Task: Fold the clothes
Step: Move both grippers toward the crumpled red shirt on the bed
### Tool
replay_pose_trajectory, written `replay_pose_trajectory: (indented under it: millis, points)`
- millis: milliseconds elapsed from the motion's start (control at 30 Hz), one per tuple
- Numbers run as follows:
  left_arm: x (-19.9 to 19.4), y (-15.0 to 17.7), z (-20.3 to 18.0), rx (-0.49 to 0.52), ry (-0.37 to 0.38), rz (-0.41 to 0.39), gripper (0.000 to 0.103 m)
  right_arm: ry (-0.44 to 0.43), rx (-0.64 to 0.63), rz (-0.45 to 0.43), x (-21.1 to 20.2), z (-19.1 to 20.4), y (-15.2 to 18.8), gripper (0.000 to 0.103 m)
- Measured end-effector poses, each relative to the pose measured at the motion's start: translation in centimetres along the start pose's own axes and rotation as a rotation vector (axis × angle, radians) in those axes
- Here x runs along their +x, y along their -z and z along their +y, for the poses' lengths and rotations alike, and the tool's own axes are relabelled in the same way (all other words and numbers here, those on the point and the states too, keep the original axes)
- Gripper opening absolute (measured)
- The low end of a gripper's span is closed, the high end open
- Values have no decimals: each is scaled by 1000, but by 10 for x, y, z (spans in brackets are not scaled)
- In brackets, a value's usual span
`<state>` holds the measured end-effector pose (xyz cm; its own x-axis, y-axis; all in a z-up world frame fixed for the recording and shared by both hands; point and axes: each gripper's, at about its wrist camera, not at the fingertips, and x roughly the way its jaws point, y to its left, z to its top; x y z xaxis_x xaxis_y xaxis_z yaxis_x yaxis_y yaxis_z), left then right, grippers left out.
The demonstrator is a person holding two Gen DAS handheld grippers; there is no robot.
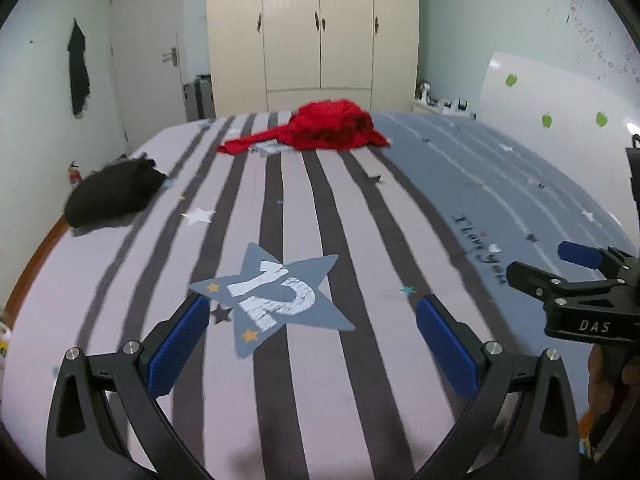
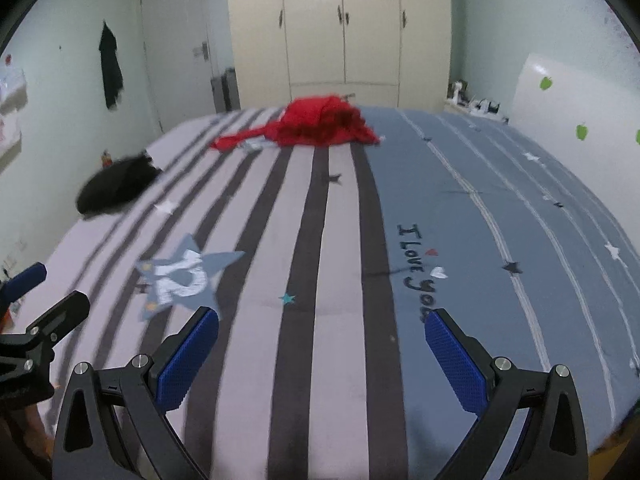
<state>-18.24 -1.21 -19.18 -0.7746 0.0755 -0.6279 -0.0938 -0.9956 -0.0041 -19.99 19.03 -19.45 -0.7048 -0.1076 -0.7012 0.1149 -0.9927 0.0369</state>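
The crumpled red fabric garment (image 1: 320, 128) lies at upper centre, far across the striped bed (image 1: 304, 380), roughly equally distant from wide-open, empty left gripper (image 1: 312, 344) and right gripper (image 2: 320, 356).

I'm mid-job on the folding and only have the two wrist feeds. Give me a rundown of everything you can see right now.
red garment: 1, red, crumpled at the far end of the bed
black garment: 1, black, bunched near the bed's left edge
bedsheet: 1, grey-striped left, blue right, star prints
wardrobe: 1, cream, behind the bed
door: 1, white, left of the wardrobe
hanging cloth: 1, dark, on the left wall
white board: 1, green apple stickers, leaning at right
left gripper: open, empty, above the near bed
right gripper: open, empty, above the near bed
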Motion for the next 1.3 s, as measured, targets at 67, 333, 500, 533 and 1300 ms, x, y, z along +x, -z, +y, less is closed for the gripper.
replay_pose_trajectory:
  millis: [67,333,500,533,1300]
  points:
    - [34,-3,3,-11,-10,55,102,-11,1,47,34,-2,-4,102]
    - [90,-16,0,-83,3,337,102,-47,57,310,112,-19,-14,102]
    - [95,-57,-3,-60,-44,391,102,-32,90,366,102,-40,-42,102]
    - [97,-65,-1,-69,-43,392,102,-17,83,371,99,-43,-52,102]
    - [396,-279,57,-12,71,229,102,-56,35,110,321,-17,-309,102]
